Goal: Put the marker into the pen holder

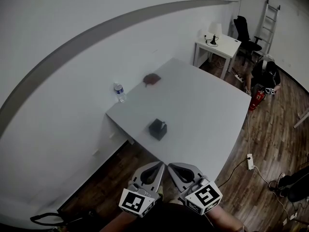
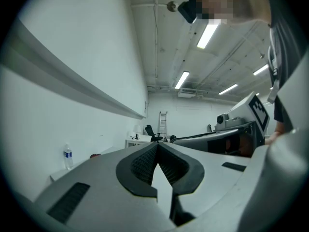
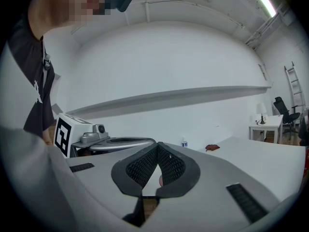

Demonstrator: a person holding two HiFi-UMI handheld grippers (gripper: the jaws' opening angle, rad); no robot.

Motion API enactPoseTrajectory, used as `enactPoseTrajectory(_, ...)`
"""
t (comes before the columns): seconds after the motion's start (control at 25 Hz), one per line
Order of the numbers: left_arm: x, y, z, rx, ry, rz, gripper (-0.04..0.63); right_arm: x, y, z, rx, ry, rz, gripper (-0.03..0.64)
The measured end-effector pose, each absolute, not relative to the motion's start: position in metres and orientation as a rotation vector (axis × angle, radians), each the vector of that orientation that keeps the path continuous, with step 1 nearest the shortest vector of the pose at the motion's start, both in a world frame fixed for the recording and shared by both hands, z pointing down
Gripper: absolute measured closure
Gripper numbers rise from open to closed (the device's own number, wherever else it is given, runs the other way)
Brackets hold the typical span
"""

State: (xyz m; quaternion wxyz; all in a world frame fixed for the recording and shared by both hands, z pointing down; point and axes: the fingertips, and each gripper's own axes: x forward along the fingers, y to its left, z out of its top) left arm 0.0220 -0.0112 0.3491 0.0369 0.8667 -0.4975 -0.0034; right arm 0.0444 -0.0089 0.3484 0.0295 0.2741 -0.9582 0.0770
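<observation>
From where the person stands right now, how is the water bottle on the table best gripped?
The water bottle stands upright at the table's edge with the wall close behind. So probably grip its mid-body, jaws level, coming from the person's side.

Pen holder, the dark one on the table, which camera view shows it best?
The head view: the pen holder stands in plain sight on the white table, seen from above with nothing in front of it. Neither the left gripper view nor the right gripper view shows it at all.
</observation>
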Motion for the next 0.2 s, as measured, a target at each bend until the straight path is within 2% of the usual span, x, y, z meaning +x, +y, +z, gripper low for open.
enactPoseTrajectory(0.2,0.0206,-0.0121,0.349,2.665,-1.533,-0.014,0.591,0.0415,-0.0097,0.3478,0.834,-2.96,0.219,0.603)
